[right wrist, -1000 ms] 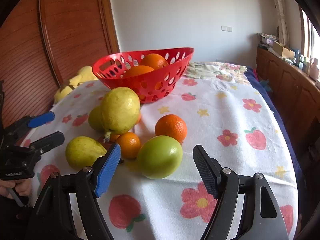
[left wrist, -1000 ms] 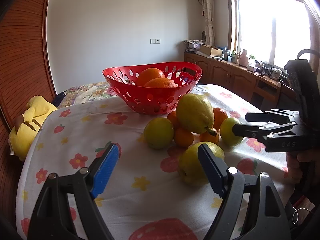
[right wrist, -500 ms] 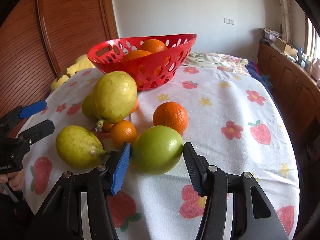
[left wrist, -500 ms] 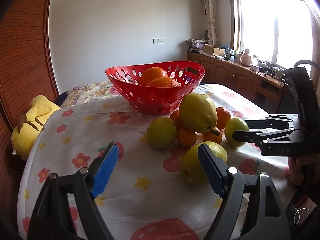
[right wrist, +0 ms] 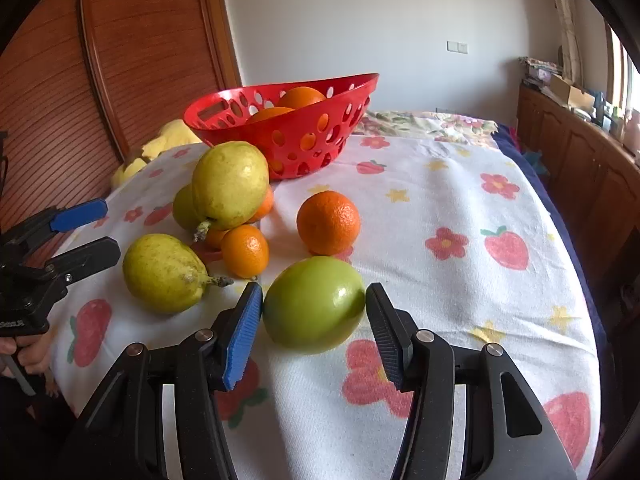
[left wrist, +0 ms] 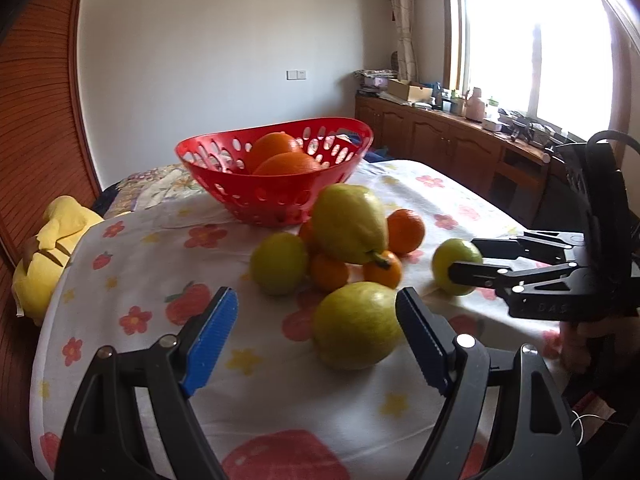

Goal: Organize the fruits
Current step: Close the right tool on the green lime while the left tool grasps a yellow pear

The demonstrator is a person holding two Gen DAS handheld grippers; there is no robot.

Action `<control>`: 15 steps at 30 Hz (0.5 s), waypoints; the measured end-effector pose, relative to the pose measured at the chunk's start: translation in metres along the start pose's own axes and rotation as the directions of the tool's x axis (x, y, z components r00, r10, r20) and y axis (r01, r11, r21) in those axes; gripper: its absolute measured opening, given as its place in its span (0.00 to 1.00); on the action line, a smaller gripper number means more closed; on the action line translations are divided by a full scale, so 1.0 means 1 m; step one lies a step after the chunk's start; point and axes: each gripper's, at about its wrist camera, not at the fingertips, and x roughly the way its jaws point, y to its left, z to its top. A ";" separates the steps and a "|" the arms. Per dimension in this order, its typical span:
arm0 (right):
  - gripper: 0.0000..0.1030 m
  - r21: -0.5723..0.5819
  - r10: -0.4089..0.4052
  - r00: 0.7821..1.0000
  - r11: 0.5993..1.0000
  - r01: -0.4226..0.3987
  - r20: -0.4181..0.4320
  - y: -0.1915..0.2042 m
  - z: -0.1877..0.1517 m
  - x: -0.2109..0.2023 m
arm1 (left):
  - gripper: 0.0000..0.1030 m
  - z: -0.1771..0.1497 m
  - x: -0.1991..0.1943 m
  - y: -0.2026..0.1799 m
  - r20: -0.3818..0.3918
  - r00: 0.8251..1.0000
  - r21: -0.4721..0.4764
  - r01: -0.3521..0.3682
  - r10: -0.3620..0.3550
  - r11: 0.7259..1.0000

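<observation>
A red basket (left wrist: 280,196) with two oranges (left wrist: 288,166) stands at the back of the flowered tablecloth (right wrist: 460,184). In front of it lies a pile: a large yellow pear (right wrist: 230,184) on small mandarins (right wrist: 245,250), an orange (right wrist: 328,222) and a green round fruit (left wrist: 279,263). My right gripper (right wrist: 313,292) is shut on a green apple (right wrist: 314,304) that rests on the cloth, both pads against its sides. My left gripper (left wrist: 315,296) stands open, with a second pear (left wrist: 356,326) lying just beyond its fingertips, untouched.
A yellow plush toy (left wrist: 52,248) lies at the table's left edge by a wooden slatted door (right wrist: 140,60). Wooden cabinets (left wrist: 440,140) with clutter run under the window on the right. A person's hand (left wrist: 576,344) holds the right gripper.
My right gripper moved forward around the green apple and its jaws closed onto it. The left gripper stayed open and hardly moved.
</observation>
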 end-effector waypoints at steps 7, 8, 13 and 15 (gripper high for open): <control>0.53 -0.003 -0.004 1.000 1.000 0.004 0.016 0.001 -0.003 -0.001 | 0.79 0.004 0.009 -0.009 -0.028 1.000 0.002 0.008 -0.008 1.000; 0.53 -0.005 -0.005 1.000 1.000 0.005 0.017 0.002 -0.003 -0.001 | 0.79 0.004 0.011 -0.008 -0.033 0.999 -0.001 0.010 -0.010 1.000; 0.54 -0.001 0.001 1.000 1.000 -0.001 0.014 0.001 -0.003 0.000 | 0.79 0.005 0.019 -0.009 -0.057 0.998 -0.008 0.018 -0.019 1.000; 0.54 0.000 0.004 1.000 1.000 -0.004 0.013 0.001 -0.003 0.000 | 0.79 0.004 0.022 -0.009 -0.067 0.998 -0.011 0.021 -0.022 1.000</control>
